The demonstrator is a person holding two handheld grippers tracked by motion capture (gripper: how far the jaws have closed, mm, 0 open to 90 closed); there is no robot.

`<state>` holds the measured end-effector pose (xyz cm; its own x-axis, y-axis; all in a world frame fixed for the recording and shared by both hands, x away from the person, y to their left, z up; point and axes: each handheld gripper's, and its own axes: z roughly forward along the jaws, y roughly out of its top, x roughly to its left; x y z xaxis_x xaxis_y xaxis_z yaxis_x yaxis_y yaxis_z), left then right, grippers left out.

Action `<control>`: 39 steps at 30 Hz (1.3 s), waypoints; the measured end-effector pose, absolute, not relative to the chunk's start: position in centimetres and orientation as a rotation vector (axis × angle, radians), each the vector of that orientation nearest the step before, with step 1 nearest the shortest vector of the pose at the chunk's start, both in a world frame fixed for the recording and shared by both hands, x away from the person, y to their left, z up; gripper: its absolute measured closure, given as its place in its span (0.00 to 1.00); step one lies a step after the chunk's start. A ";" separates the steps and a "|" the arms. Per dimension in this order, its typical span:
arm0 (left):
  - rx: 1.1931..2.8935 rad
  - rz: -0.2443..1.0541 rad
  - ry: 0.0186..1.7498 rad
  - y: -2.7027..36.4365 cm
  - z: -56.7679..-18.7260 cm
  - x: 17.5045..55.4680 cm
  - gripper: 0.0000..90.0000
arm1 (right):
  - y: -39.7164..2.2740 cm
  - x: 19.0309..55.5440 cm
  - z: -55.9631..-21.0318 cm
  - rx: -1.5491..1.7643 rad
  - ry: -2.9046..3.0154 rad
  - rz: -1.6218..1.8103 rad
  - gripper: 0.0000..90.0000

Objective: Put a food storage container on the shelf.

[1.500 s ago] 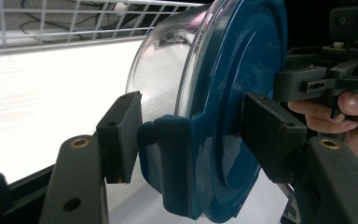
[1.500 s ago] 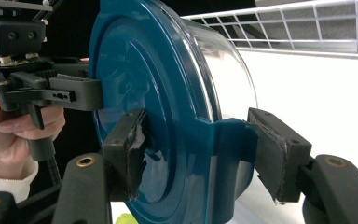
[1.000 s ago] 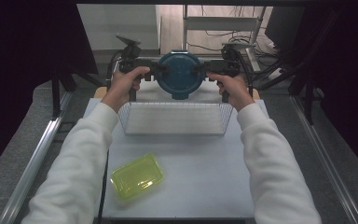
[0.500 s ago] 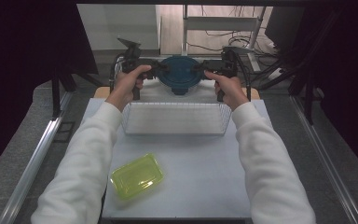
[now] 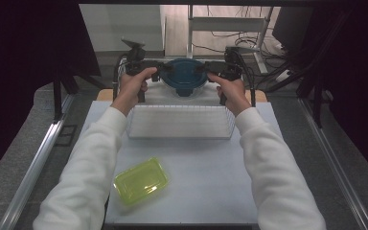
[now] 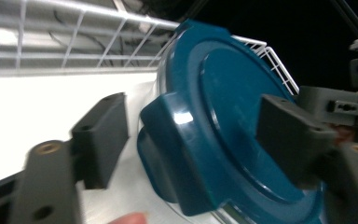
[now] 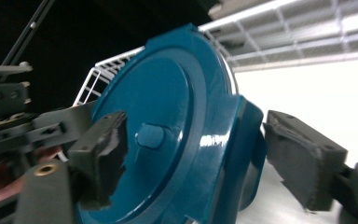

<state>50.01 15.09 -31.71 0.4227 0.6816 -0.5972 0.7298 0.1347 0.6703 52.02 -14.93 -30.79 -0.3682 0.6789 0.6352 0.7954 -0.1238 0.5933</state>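
Table amid dark curtains

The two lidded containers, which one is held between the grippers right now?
The round container with the dark blue lid, held at the table's far end by the left gripper and right gripper. The yellow-green rectangular container lies untouched near the front.

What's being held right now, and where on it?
The round blue-lidded container, carried between both grippers above the far end of the wire basket. The left gripper and right gripper each straddle a side latch tab; full clamping cannot be told.
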 end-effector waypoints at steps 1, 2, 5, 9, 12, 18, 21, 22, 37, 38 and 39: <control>1.568 -0.044 1.276 15.1 -31.5 49.8 0.23 | -15.0 51.8 -30.5 -1.702 -2.014 -1.542 0.21; 1.569 -0.026 1.270 15.1 -31.3 49.5 0.21 | -15.1 51.5 -30.2 -1.706 -2.032 -1.567 0.20; 1.600 0.033 1.245 15.3 -30.6 48.4 0.19 | -15.6 50.8 -29.4 -1.683 -2.077 -1.615 0.17; 1.613 0.055 1.192 15.6 -29.6 46.3 0.18 | -16.5 49.1 -28.6 -1.634 -2.174 -1.661 0.17; 1.647 0.131 1.172 15.9 -29.2 44.2 0.18 | -17.3 47.3 -28.2 -1.548 -2.286 -1.696 0.18; 1.650 0.185 1.093 16.2 -30.1 39.6 0.21 | -18.8 43.2 -28.8 -1.396 -2.471 -1.702 0.20; 1.677 0.178 1.059 16.4 -31.5 37.0 0.21 | -19.5 41.0 -29.6 -1.333 -2.520 -1.725 0.21; 1.689 0.176 1.051 16.5 -32.0 36.2 0.21 | -19.7 40.3 -29.9 -1.313 -2.522 -1.734 0.21; 1.834 0.160 1.021 16.7 -40.4 27.4 0.24 | -22.6 31.2 -37.0 -1.172 -2.595 -1.676 0.24; 1.856 0.159 1.022 16.6 -40.8 27.2 0.24 | -22.8 30.8 -37.4 -1.166 -2.582 -1.675 0.25; 1.869 0.164 1.025 16.5 -41.1 27.0 0.24 | -23.0 30.5 -37.8 -1.161 -2.572 -1.675 0.26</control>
